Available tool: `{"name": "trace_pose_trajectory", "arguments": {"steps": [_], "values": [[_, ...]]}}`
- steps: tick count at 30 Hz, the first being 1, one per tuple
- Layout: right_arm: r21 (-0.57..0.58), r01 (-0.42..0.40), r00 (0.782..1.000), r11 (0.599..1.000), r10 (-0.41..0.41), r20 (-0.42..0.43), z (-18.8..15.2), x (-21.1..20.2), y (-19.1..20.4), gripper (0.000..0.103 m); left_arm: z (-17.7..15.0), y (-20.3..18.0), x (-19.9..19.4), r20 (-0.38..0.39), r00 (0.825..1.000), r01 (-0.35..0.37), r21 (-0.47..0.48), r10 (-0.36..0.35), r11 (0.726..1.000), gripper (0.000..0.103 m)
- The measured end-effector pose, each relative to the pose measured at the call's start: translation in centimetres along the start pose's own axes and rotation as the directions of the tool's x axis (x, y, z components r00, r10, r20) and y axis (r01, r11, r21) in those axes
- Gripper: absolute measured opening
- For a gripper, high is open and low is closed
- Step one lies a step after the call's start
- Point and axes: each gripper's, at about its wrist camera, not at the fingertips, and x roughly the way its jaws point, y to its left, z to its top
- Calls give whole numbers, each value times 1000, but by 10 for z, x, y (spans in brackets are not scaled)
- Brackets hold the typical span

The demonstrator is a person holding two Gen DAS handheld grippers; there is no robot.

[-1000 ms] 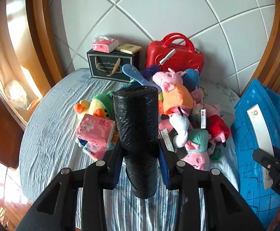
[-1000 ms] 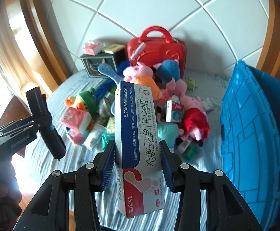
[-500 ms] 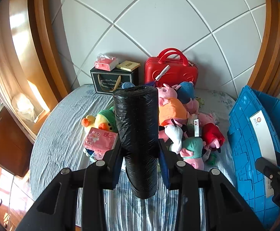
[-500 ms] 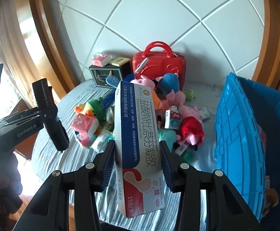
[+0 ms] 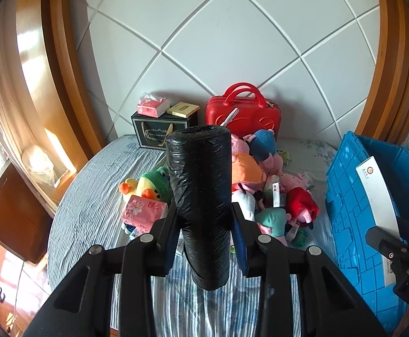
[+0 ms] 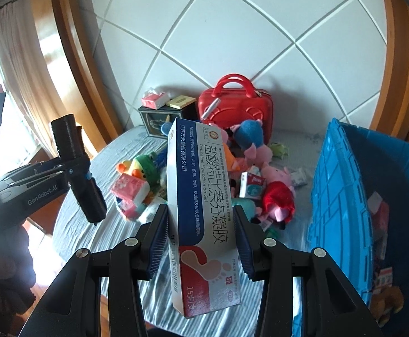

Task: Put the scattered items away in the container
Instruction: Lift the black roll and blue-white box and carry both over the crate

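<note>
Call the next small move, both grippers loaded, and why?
Probably carry both toward the blue crate on the right and release over it: the left gripper is shut on the black bag roll, the right gripper on the medicine box, both above the bed.

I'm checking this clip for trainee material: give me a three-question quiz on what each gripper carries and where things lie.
1. True or false: the left gripper is shut on a black roll of bags.
2. What does the right gripper hold? A) pink tissue pack B) long medicine box C) plush duck
3. Seen from the right wrist camera, on which side of the plush toy pile does the blue crate stand?

Key:
1. True; its fingers press on the roll's sides.
2. B, the medicine box.
3. To the right, with a few items already inside.
</note>
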Motion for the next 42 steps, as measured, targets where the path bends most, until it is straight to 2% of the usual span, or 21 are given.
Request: {"name": "trace_pose_trajectory", "arguments": {"steps": [10,21,29,42], "values": [[49,11,999,999,-13,50,-2,-38,-51,44,17,-66,-22,55,997,52,62,-56,997,33],[158,99,989,982,-115,95,-18,-91,-138,44,26,-181,-34,71,977,184,190,-201,964,33],[244,170,974,955,-200,103,-35,-122,-195,44,32,-266,-42,56,951,278,285,-305,917,33],[390,296,935,872,-348,68,-73,-164,-273,44,26,-388,-61,-4,885,426,410,-465,807,33]]}}
